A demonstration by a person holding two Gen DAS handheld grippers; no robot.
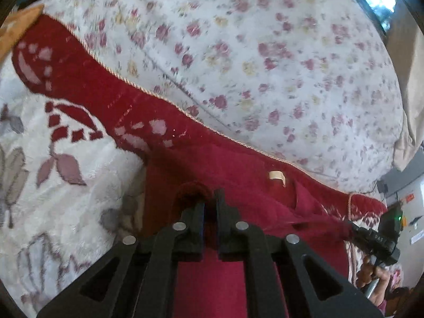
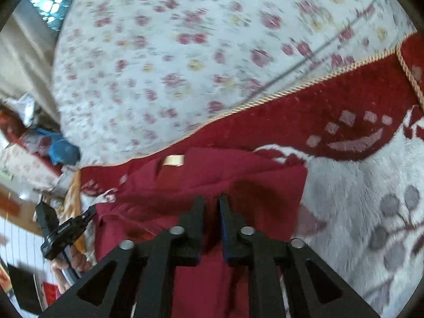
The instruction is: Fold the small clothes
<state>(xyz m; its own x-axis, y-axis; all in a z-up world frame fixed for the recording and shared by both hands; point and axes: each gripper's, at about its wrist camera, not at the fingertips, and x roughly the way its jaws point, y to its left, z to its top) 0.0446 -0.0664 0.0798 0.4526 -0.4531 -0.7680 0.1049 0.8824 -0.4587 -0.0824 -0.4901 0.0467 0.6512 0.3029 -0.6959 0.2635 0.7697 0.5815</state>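
Left gripper [image 1: 210, 198] seemingly pinching red garment [image 1: 238, 185], right gripper [image 2: 212, 204] slightly parted, corded blanket edge [image 2: 291, 90] beyond

The dark red garment [image 1: 228, 175] runs under both grippers, so its near part is hidden behind the black fingers and cut off by the lower edge in both wrist views. The small cream label [image 1: 277, 176] on the garment is too small to read. Beyond the garment, the flower-printed sheet [image 2: 164, 61] is smeared by motion and its blossoms lose their outlines. To the garment's side in the left wrist view, the right gripper [image 1: 352, 228] shows only in part, its fingertips lost against red cloth; whether they press the fabric cannot be told. The hand [image 1: 371, 273] holding it is cut by the rim. Clutter [image 2: 53, 148] past the sheet's corner is too blurred to name
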